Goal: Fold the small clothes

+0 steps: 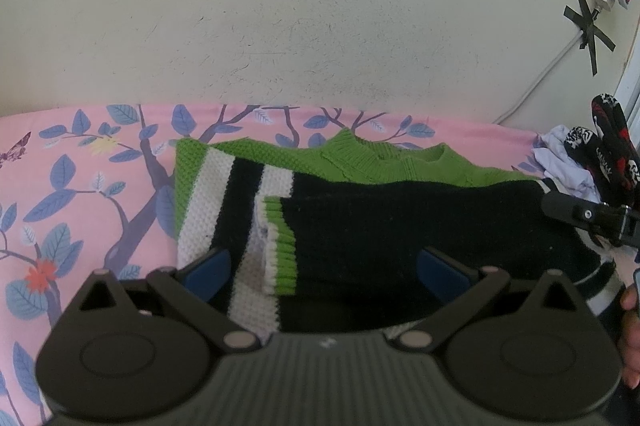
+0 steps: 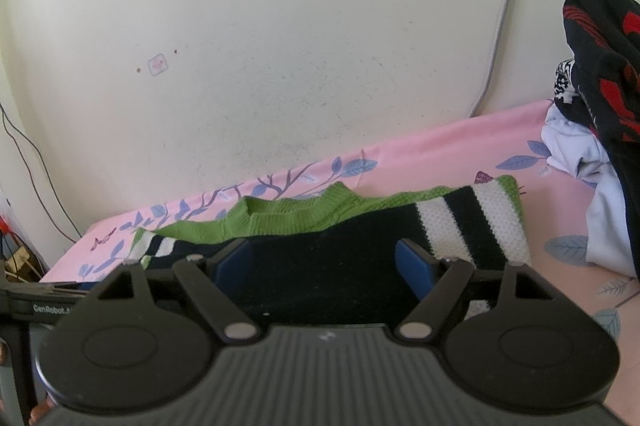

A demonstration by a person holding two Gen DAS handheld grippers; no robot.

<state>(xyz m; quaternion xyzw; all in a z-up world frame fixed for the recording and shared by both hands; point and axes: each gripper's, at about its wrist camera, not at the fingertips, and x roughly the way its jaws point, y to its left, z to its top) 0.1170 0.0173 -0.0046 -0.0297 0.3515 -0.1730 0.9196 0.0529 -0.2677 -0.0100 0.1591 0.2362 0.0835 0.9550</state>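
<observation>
L black two-finger gripper w/ blue pads (image 1: 324,272): jaws wide apart, pads not pressing on anything, tilted downward. One blue pad (image 1: 210,276) shows at left, the other at right. R black two-finger gripper w/ blue pads (image 2: 326,266): jaws also spread wide, nothing clamped, angled slightly down; its finger reaches in at the right edge of the left wrist view. Bare fingertips of a person's hand (image 1: 631,300) at that view's right edge, lower half
</observation>
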